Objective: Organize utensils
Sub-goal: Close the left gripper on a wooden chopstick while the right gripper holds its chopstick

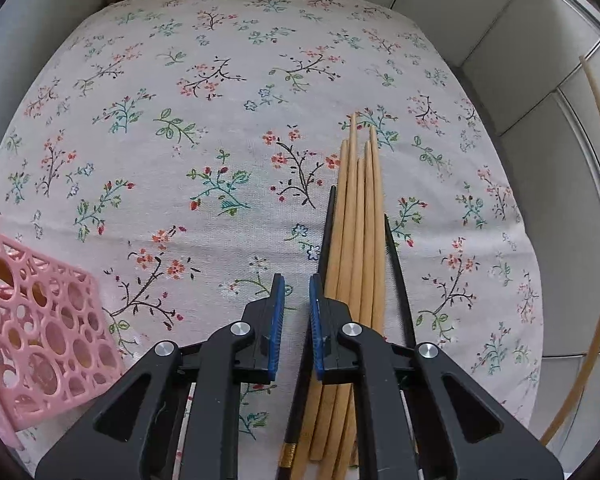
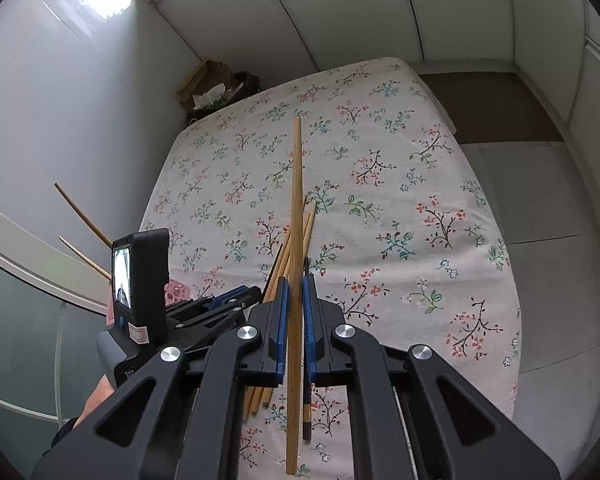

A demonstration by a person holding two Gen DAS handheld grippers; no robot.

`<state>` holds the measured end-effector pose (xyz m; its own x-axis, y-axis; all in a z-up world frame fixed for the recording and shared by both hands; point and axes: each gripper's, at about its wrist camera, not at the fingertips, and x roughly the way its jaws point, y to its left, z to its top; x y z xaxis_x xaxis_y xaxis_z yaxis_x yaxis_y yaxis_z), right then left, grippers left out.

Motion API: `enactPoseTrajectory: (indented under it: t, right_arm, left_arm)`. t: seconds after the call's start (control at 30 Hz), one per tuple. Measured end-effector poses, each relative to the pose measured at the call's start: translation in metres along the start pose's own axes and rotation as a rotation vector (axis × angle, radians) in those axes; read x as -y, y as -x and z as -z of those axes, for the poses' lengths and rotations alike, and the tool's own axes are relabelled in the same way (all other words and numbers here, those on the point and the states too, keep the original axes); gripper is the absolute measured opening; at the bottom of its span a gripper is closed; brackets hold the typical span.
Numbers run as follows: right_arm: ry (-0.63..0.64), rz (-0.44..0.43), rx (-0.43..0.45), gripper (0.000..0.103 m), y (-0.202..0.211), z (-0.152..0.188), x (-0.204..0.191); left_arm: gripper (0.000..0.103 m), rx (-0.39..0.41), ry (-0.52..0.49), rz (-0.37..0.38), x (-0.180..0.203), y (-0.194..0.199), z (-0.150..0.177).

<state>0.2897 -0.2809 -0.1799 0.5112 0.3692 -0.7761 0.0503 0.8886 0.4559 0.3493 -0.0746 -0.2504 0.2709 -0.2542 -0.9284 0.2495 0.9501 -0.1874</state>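
Several pale wooden chopsticks (image 1: 360,220) lie bundled on the flowered cloth (image 1: 180,120), with a black chopstick (image 1: 327,232) on their left and another (image 1: 396,272) on their right. My left gripper (image 1: 297,280) hangs over the left black one, which runs under its right finger. Its pads stand a narrow gap apart, and only cloth shows between them. My right gripper (image 2: 296,280) is shut on one long pale chopstick (image 2: 297,200) and holds it above the bundle (image 2: 284,256). The left gripper (image 2: 252,292) sits just left of it. A pink openwork basket (image 1: 40,320) stands at the near left.
A brown paper bag (image 2: 208,88) with tissue sits beyond the table's far left corner. Two chopsticks (image 2: 84,216) stick up behind the left gripper's camera block (image 2: 140,280). A person's hand (image 2: 96,396) holds that gripper. The table's right edge (image 2: 512,280) drops to a tiled floor.
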Motion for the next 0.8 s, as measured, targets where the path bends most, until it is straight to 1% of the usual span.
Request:
enactPoseTrajectory:
  t: [0.33, 0.57, 0.6, 0.63, 0.67, 0.7, 0.73, 0.77, 0.8]
  right_arm:
    - [-0.002, 0.003, -0.001, 0.007, 0.0, 0.0, 0.001]
    - [0.004, 0.003, -0.001, 0.007, -0.001, 0.001, -0.001]
    - [0.004, 0.003, -0.001, 0.007, -0.001, 0.001, -0.001]
    - [0.004, 0.003, -0.001, 0.007, -0.001, 0.001, -0.001]
    - [0.003, 0.004, 0.0, 0.007, 0.0, 0.001, -0.001]
    - [0.001, 0.004, 0.001, 0.007, 0.0, 0.0, 0.0]
    - [-0.001, 0.004, 0.003, 0.007, 0.001, 0.0, 0.0]
    - [-0.002, 0.005, 0.005, 0.007, 0.001, 0.0, 0.001]
    - [-0.003, 0.007, 0.005, 0.007, 0.001, 0.0, 0.002]
  left_arm:
    - [0.011, 0.003, -0.005, 0.027, 0.001, 0.002, 0.0]
    - [0.012, 0.006, -0.074, -0.043, 0.007, -0.001, 0.002]
    - [0.014, -0.004, -0.081, -0.073, 0.007, -0.003, 0.002]
    - [0.013, -0.009, -0.096, -0.105, 0.006, -0.005, 0.003]
    - [0.013, -0.015, -0.098, -0.112, 0.006, -0.006, 0.002]
    - [0.013, -0.018, -0.089, -0.111, 0.006, -0.006, 0.001]
    - [0.012, -0.021, -0.075, -0.089, 0.005, -0.004, 0.001]
    - [0.015, -0.001, -0.053, -0.024, 0.005, 0.002, 0.0]
    - [0.016, 0.006, -0.048, -0.014, 0.005, 0.004, 0.0]
